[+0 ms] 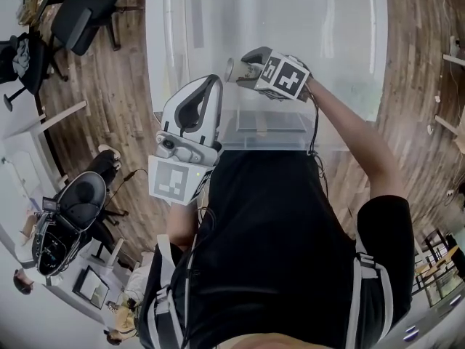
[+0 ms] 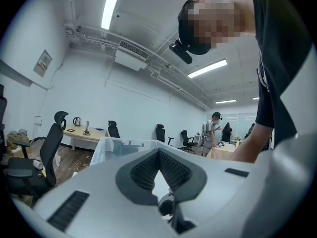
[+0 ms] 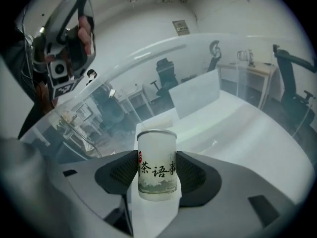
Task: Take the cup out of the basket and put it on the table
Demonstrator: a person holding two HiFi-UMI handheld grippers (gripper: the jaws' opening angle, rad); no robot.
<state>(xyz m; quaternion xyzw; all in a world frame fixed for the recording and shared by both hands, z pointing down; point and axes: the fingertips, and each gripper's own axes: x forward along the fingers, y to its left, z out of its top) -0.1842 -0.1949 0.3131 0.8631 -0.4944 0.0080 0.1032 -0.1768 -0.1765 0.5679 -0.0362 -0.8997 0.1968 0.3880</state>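
- Wood floor [image 1: 123, 78] ran down the left side, with office chairs [image 1: 83, 9] well apart from the white table [image 1: 349, 42].
- Clear basket [image 1: 270, 142] sat at the table's near edge, with loads of bare tabletop beyond it.
- Right gripper [image 1: 245, 73] was clamped on the cup [image 3: 157, 165], holding it upright around the basket's far rim. Couldn't tell if it was clear of the walls.
- Left gripper [image 2: 158, 152] was raised on the left, jaws pressed together with nothing in them.
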